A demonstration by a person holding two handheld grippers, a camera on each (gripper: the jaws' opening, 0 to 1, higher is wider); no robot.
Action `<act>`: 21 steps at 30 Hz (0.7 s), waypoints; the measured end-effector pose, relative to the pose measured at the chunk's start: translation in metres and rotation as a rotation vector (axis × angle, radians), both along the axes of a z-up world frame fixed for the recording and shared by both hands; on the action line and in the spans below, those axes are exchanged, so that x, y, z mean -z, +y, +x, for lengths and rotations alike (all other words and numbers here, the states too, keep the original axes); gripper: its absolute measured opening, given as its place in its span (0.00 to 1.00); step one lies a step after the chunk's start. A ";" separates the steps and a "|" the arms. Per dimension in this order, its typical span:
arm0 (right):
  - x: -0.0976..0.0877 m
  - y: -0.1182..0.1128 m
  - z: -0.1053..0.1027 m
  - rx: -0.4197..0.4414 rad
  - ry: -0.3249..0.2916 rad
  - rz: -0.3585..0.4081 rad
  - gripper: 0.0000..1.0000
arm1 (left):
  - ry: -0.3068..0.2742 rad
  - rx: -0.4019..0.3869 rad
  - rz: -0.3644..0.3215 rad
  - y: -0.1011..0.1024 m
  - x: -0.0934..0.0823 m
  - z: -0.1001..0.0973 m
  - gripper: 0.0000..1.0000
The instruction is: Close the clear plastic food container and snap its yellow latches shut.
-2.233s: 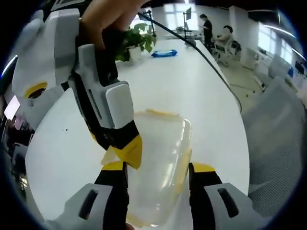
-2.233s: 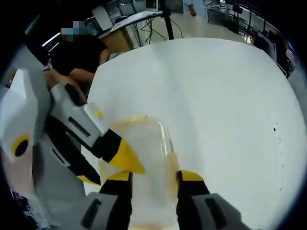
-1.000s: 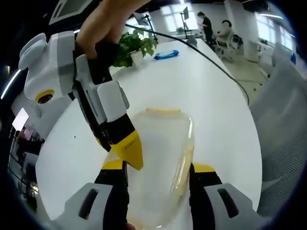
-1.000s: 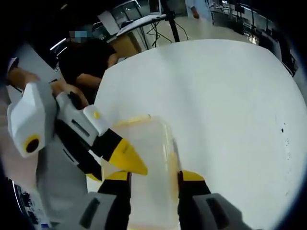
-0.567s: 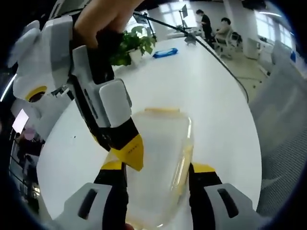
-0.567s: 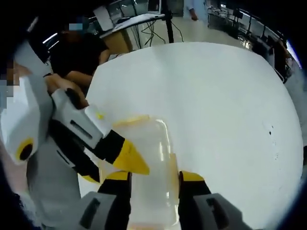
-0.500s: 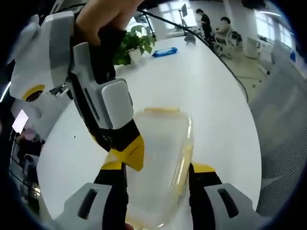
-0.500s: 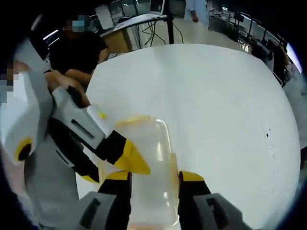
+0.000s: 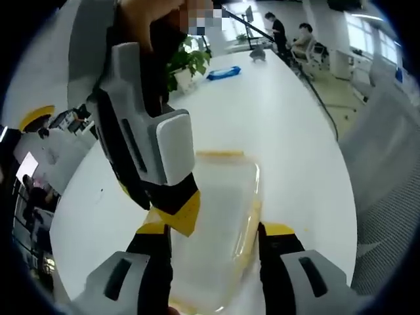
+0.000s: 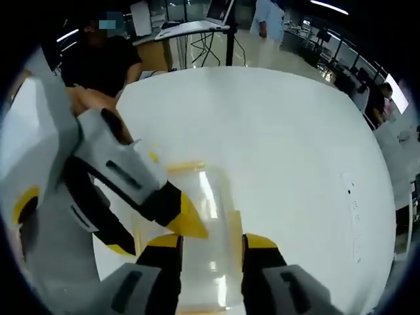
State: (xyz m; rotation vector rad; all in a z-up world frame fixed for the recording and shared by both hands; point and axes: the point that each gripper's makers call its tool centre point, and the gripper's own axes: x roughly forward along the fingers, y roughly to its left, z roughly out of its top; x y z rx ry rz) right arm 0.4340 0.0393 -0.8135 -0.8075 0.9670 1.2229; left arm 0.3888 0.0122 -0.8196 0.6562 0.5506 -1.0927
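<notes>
My left tongs (image 9: 213,231) and right tongs (image 10: 211,241) both straddle the clear container (image 9: 220,226) on the white worktop (image 9: 275,125) — grip uncertain.

Clear container (image 9: 220,230) between left claw (image 9: 213,231) jaws, right claw (image 9: 172,213) touching it, white table (image 9: 262,125)

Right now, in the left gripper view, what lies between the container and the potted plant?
Bare white table lies between the container and the potted plant.
</notes>
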 end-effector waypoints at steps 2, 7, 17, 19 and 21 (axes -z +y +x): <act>-0.001 -0.001 0.003 0.015 -0.019 0.007 0.36 | 0.000 0.006 0.002 0.002 0.000 0.001 0.64; -0.003 -0.006 0.005 0.092 -0.037 0.055 0.43 | 0.022 -0.060 -0.060 0.014 -0.012 0.001 0.60; -0.021 -0.020 -0.001 0.236 -0.038 0.167 0.46 | 0.033 -0.149 -0.099 0.035 -0.020 0.003 0.62; -0.023 -0.025 -0.004 0.256 -0.038 0.182 0.46 | 0.035 -0.168 -0.095 0.040 -0.018 0.004 0.63; -0.024 -0.030 -0.007 0.271 -0.037 0.189 0.47 | 0.041 -0.189 -0.099 0.045 -0.017 0.004 0.63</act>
